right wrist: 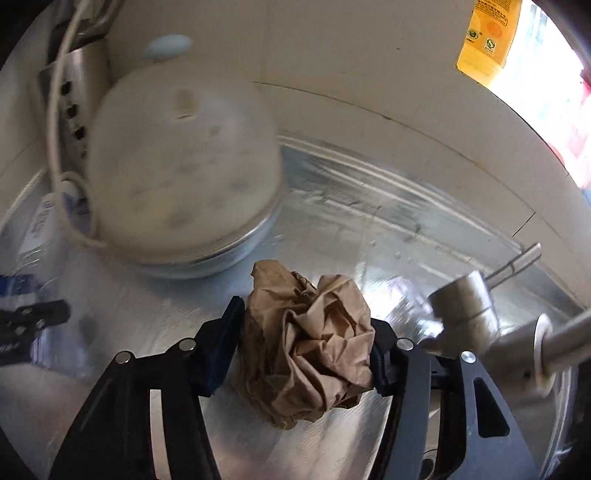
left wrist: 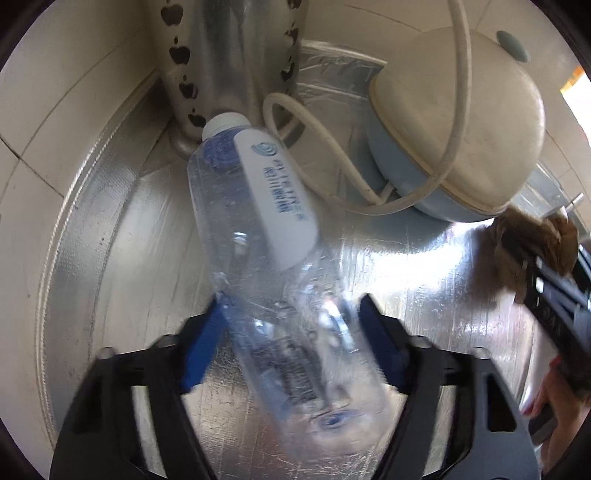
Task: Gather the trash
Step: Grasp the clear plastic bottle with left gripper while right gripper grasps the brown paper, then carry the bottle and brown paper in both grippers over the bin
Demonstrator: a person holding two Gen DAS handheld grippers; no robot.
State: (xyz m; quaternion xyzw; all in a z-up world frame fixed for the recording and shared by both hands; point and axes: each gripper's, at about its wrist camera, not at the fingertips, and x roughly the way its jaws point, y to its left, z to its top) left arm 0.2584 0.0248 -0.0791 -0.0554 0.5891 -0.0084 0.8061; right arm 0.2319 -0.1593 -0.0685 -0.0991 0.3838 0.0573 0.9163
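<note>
My left gripper [left wrist: 291, 314] is shut on a clear plastic water bottle [left wrist: 258, 221] with a white cap and a white label, held over the shiny steel counter [left wrist: 110, 240]. My right gripper [right wrist: 306, 332] is shut on a crumpled ball of brown paper [right wrist: 310, 339]. The paper ball and the right gripper also show at the right edge of the left wrist view [left wrist: 535, 247]. The bottle and the left gripper show at the left edge of the right wrist view [right wrist: 33, 325].
A cream and blue appliance [left wrist: 461, 125] with a white cord [left wrist: 332, 147] lies on the counter against the tiled wall. A perforated metal holder [left wrist: 221, 55] stands in the corner. A steel tap [right wrist: 491, 325] is at the right. A yellow bottle [right wrist: 487, 33] stands by the window.
</note>
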